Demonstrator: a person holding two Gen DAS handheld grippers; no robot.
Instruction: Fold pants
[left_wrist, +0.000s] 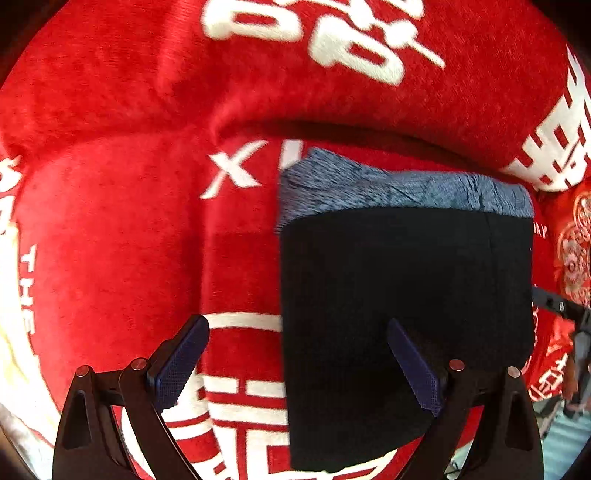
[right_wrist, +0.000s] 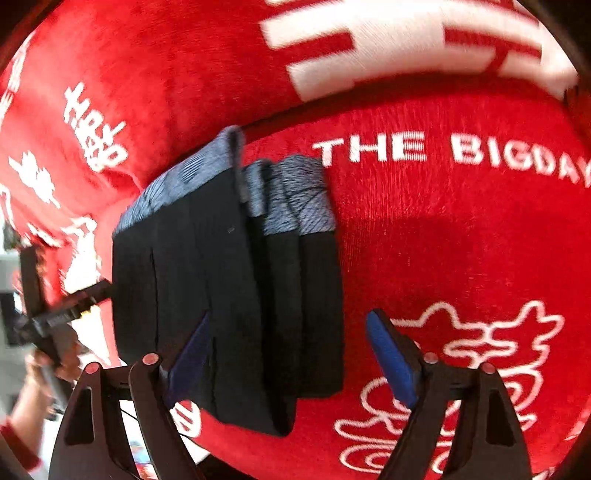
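The pants (left_wrist: 406, 277) are folded into a compact black rectangle on a red plush blanket (left_wrist: 110, 221), with a blue-grey band (left_wrist: 406, 188) showing along the far edge. My left gripper (left_wrist: 299, 365) stands open above the pants' left edge, its right finger over the black cloth and its left finger over the blanket. In the right wrist view the pants (right_wrist: 221, 295) show stacked layers. My right gripper (right_wrist: 291, 358) is open over their right edge, with nothing pinched. At each view's outer side a black finger of the other gripper (right_wrist: 88, 293) shows beside the pants.
The blanket (right_wrist: 443, 240) bears white lettering and rises in a thick ridge (left_wrist: 332, 125) just behind the pants. A person's hand (right_wrist: 33, 369) with a red cuff holds the left tool. A pale floor shows past the blanket's near edge (left_wrist: 569, 435).
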